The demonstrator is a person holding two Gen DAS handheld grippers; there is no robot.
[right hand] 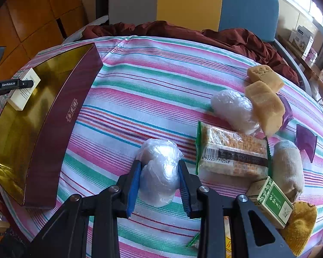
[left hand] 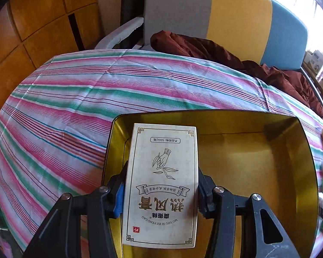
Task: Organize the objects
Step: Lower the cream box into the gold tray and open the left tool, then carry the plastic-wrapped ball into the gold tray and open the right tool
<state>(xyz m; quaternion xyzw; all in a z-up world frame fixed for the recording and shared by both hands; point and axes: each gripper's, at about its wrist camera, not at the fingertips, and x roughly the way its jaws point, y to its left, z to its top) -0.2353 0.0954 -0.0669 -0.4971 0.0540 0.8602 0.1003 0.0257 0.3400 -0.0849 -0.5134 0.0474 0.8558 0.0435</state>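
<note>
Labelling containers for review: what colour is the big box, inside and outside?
The box is gold inside, dark maroon outside with a small gold emblem; clearest in the right wrist view.

The right claw [right hand: 159, 185] grips a plastic-wrapped bundle [right hand: 159, 172] near the middle of the striped tabletop [right hand: 152, 86]. By the left edge stands a maroon box [right hand: 60, 129] with a gold lining; the left claw [right hand: 13, 85] holds a white carton [right hand: 24, 92] over it. A cracker packet [right hand: 232, 150] lies toward the right edge.
</note>
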